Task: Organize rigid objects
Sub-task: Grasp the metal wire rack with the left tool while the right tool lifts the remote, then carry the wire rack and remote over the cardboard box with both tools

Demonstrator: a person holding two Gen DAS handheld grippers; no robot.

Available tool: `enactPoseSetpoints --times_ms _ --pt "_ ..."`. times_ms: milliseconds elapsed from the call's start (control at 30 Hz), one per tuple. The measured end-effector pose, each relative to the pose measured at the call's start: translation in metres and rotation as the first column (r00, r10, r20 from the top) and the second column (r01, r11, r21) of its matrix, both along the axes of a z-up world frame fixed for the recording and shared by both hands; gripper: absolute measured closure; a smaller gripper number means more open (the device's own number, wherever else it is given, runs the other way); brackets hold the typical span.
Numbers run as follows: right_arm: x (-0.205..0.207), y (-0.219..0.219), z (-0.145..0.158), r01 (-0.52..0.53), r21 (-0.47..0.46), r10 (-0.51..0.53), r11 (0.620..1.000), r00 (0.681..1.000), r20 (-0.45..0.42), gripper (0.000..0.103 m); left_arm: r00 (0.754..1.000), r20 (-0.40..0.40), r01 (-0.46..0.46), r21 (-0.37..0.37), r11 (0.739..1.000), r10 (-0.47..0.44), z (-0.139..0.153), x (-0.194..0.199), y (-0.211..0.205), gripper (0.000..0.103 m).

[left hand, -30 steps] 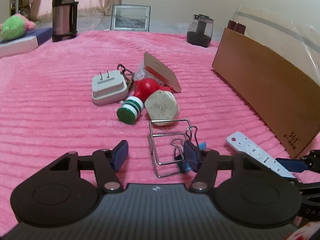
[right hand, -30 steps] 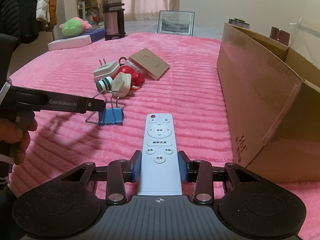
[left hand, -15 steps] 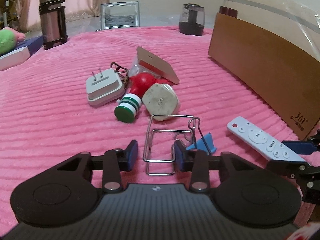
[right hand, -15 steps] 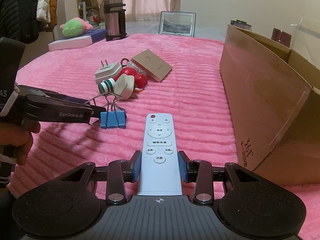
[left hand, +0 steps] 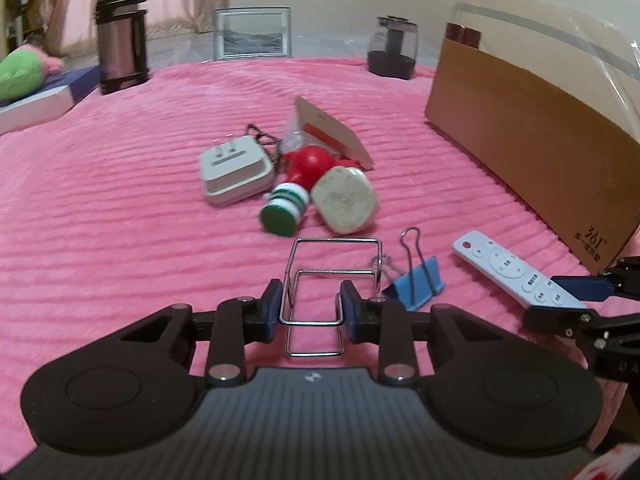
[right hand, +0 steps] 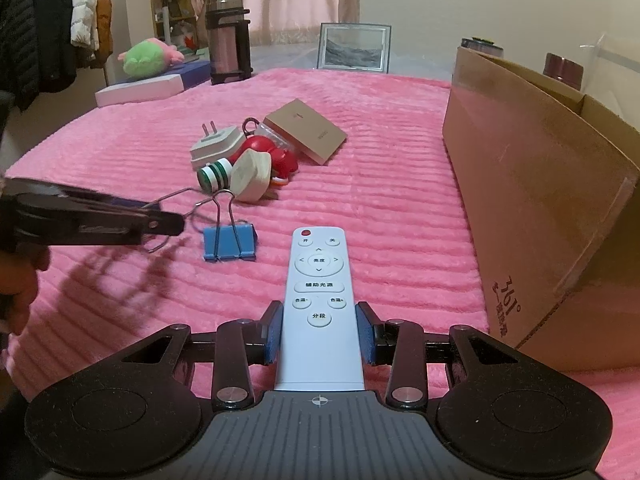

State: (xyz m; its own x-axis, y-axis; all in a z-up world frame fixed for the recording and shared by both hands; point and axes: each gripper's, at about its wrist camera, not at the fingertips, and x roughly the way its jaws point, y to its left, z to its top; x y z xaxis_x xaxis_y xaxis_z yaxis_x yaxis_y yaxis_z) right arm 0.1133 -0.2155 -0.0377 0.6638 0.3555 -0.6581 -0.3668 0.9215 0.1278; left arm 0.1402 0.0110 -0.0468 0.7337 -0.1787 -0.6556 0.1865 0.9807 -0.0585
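My left gripper (left hand: 310, 312) is shut on a bent wire frame (left hand: 332, 268), which shows in the right wrist view (right hand: 168, 200) too. My right gripper (right hand: 319, 334) is shut on a white remote (right hand: 319, 300), also seen in the left wrist view (left hand: 516, 272). A blue binder clip (left hand: 416, 280) lies between them on the pink blanket (left hand: 120, 208). Beyond it is a pile: a white plug adapter (left hand: 236, 170), a red and green toy (left hand: 296, 196), a beige octagonal piece (left hand: 346, 204) and a tan card box (left hand: 332, 132).
An open cardboard box (right hand: 532, 184) stands along the right. At the back are a thermos (left hand: 120, 36), a picture frame (left hand: 252, 32) and a dark jar (left hand: 392, 48). A plush toy (right hand: 148, 58) on a flat box sits far left.
My left gripper moved left off the blue binder clip and closed onto the wire frame. The right gripper stays shut on the remote.
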Motion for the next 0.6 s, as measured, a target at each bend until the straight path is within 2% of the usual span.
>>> enactPoseSetpoints --times_ms 300,600 --pt "-0.007 -0.003 0.017 0.008 0.031 -0.009 0.999 0.999 0.039 0.068 0.999 0.017 -0.048 -0.023 0.999 0.048 0.019 -0.024 0.011 0.077" --pt "-0.019 -0.008 0.033 0.007 0.056 -0.011 0.998 0.997 0.074 0.068 0.999 0.034 -0.022 -0.010 1.000 0.023 0.038 -0.036 0.004 0.077"
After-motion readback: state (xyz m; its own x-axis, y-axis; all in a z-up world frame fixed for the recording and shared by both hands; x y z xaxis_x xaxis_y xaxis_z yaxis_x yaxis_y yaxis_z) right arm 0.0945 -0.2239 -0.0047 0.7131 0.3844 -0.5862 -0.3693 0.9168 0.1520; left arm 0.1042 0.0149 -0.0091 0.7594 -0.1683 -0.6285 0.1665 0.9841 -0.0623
